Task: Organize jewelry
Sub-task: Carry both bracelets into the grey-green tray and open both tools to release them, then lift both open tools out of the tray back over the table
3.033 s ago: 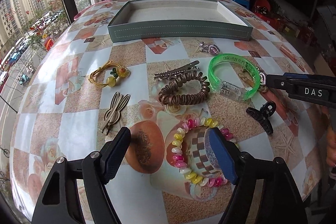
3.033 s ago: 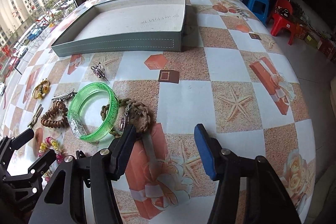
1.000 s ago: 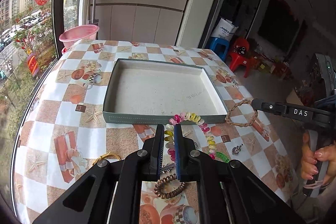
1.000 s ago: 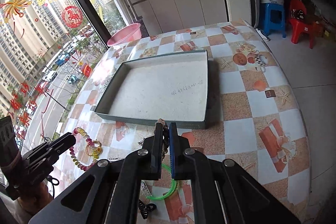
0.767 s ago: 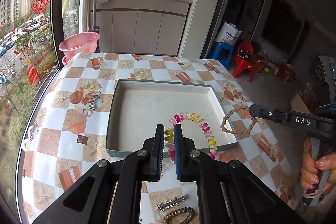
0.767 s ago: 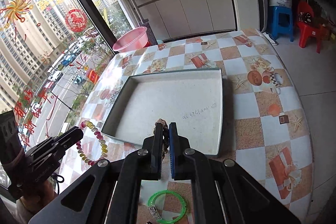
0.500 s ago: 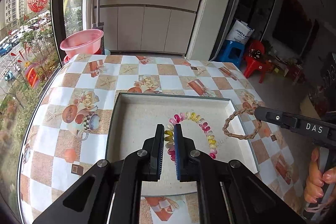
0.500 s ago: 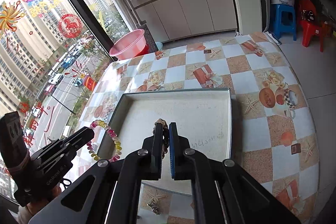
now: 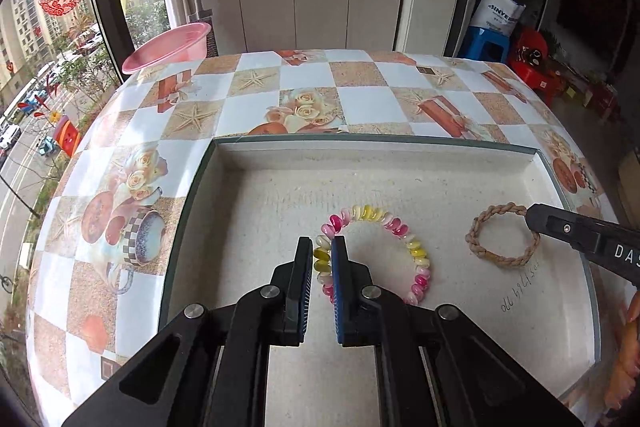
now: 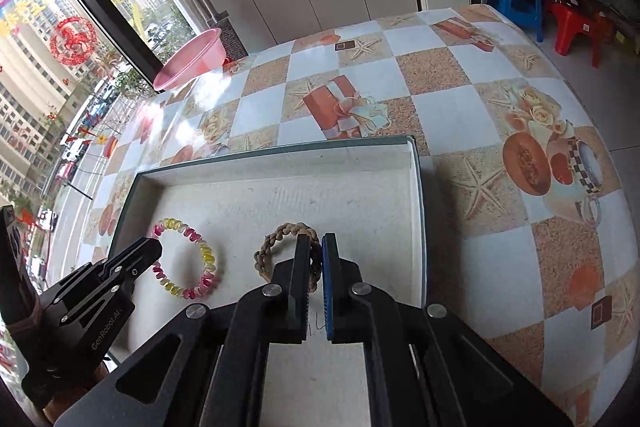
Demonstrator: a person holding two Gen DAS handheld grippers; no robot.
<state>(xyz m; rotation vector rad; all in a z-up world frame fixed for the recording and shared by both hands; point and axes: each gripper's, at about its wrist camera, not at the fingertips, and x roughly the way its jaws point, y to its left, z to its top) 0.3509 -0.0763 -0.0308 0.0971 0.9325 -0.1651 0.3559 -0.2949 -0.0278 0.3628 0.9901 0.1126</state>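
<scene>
My left gripper (image 9: 322, 255) has its fingers clamped on the bead bracelet (image 9: 400, 227), over the tray (image 9: 256, 155) floor. My right gripper (image 10: 315, 255) pinches the braided bracelet (image 10: 280, 233) beside it, both loops inside the tray on the table (image 9: 360, 95).

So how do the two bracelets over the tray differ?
The beaded bracelet is glossy pink, yellow and white beads; the braided bracelet is plain tan cord. The beaded one is the larger loop. The left tool grips the beaded one, the right tool the braided. Both hang over the tray.
</scene>
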